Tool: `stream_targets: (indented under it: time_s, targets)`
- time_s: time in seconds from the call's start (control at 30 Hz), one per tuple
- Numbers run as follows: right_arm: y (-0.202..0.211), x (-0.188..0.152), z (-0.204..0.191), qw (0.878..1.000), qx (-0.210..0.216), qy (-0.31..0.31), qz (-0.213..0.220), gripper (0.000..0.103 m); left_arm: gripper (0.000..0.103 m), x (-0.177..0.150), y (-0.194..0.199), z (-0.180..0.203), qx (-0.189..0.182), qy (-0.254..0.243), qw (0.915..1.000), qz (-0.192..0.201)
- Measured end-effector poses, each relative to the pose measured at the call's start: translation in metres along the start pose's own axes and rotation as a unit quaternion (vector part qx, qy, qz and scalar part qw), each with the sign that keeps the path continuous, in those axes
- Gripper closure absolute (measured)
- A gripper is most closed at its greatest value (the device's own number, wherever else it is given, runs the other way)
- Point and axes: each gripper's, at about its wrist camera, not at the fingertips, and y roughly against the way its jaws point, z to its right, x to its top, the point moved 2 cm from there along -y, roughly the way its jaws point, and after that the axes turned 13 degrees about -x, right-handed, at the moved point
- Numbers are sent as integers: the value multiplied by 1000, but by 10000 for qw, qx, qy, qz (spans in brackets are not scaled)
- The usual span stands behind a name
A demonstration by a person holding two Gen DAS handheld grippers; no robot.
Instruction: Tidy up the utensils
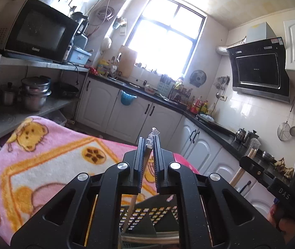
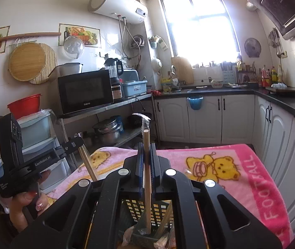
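Observation:
My left gripper (image 1: 149, 143) is shut on a wooden chopstick in clear wrap (image 1: 146, 161), which runs down into a black perforated holder (image 1: 147, 215) below the fingers. My right gripper (image 2: 146, 147) is shut on another wrapped wooden chopstick (image 2: 147, 178), held upright with its lower end inside the same black holder (image 2: 139, 209). More wooden sticks lean in the holder. The left gripper (image 2: 79, 143) also shows at the left of the right wrist view, with chopsticks under it. The right gripper (image 1: 249, 157) shows at the right of the left wrist view.
A pink blanket with yellow bears (image 2: 220, 166) covers the table under the holder. White cabinets with a black counter (image 2: 282, 101) run along the back and right. A metal shelf with a microwave (image 2: 85, 91) and pots stands at the left.

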Motion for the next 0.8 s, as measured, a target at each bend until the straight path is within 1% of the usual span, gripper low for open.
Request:
stream_targets:
  time_s: [0.27,0.37,0.43,0.47,0.5,0.53,0.6,0.63,0.73,0.8]
  targets:
    - [-3,-12,6,9995,32,-152,-258,97,96,-13,3,-2,-50,123,9997,-228]
    - [-3,-17,10,9991,24,-194,-367,95,86,-16,5,-3,-72,199,9992,-343]
    - [-3,-19,13,9988,9,-242,-434,91,84,-17,7,-3,-74,227,9989,-399]
    - [-3,-20,15,9986,2,-266,-455,86,84,-17,8,-4,-72,239,9987,-433]
    - [-2,-21,16,9984,-8,-291,-479,83,82,-18,9,-4,-73,249,9986,-464]
    - [-2,-22,17,9983,-12,-305,-500,83,80,-19,10,-3,-71,257,9984,-492]
    - [1,-24,19,9981,-18,-317,-523,83,72,-21,13,-3,-59,273,9982,-532]
    - [2,-24,21,9981,-20,-320,-528,82,70,-22,15,-3,-54,292,9980,-550]
    - [5,-26,23,9979,-43,-333,-551,78,63,-24,20,-6,-44,404,9974,-603]
    - [7,-27,25,9977,-59,-349,-573,76,55,-25,24,-7,-67,475,9969,-621]
